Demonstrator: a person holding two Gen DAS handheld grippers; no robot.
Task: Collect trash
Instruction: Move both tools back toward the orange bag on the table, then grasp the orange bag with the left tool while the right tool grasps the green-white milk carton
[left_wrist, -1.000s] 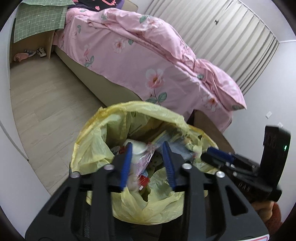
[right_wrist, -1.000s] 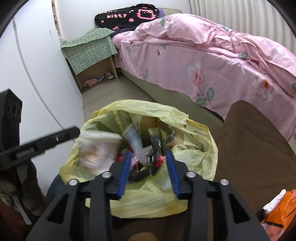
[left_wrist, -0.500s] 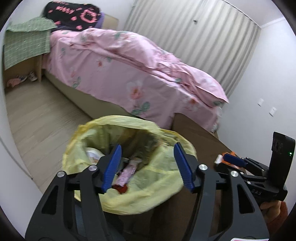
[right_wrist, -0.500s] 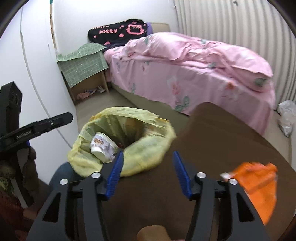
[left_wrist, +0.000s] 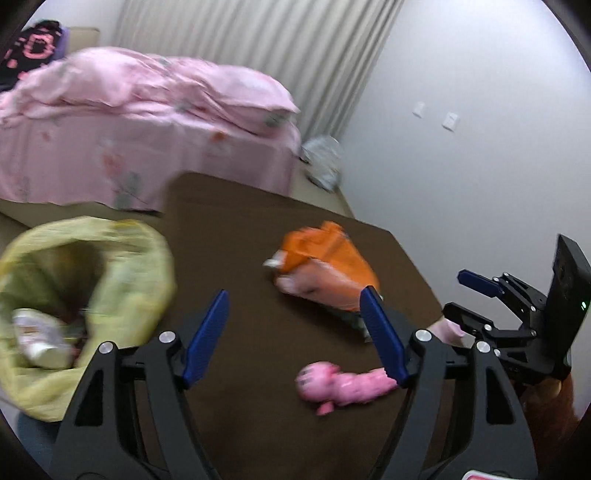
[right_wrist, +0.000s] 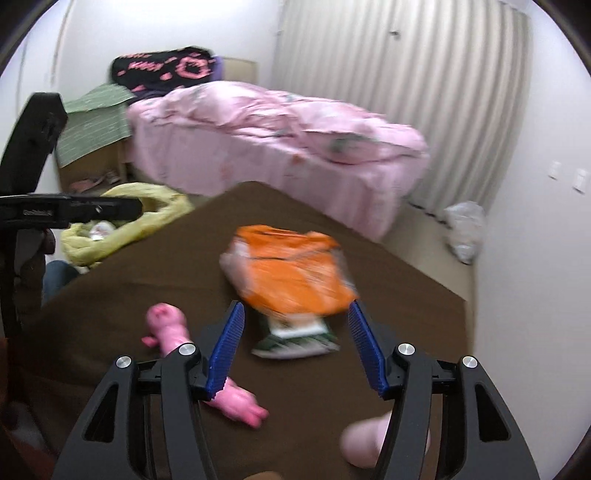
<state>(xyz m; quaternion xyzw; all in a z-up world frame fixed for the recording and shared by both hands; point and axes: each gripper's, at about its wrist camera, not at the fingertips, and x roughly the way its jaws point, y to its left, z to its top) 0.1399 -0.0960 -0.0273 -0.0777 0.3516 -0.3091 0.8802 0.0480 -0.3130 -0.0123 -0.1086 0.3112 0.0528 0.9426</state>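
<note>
An orange snack bag (left_wrist: 327, 267) (right_wrist: 291, 273) lies crumpled on the dark brown table (left_wrist: 240, 236) (right_wrist: 406, 295). A green and white packet (right_wrist: 295, 334) lies just under its near edge. A pink plush toy (left_wrist: 341, 384) (right_wrist: 173, 332) lies on the table nearer me. The yellow trash bag (left_wrist: 110, 288) (right_wrist: 125, 221) stands off the table's left side with a white cup (left_wrist: 38, 336) inside. My left gripper (left_wrist: 295, 332) hangs over the table, jaws opening, nothing between them. My right gripper (right_wrist: 295, 347) is open just short of the green packet, nothing held.
A bed with pink bedding (left_wrist: 147, 122) (right_wrist: 277, 147) stands beyond the table. A crumpled clear plastic bag (left_wrist: 321, 162) (right_wrist: 463, 229) lies on the floor by the curtain. A nightstand with a green checked cloth (right_wrist: 94, 122) stands at the back left. A pale pink object (right_wrist: 365, 439) sits near my right gripper.
Both grippers swung right, away from the yellow trash bag and over the brown table. Both opened wider. The orange bag and pink toy came into view.
</note>
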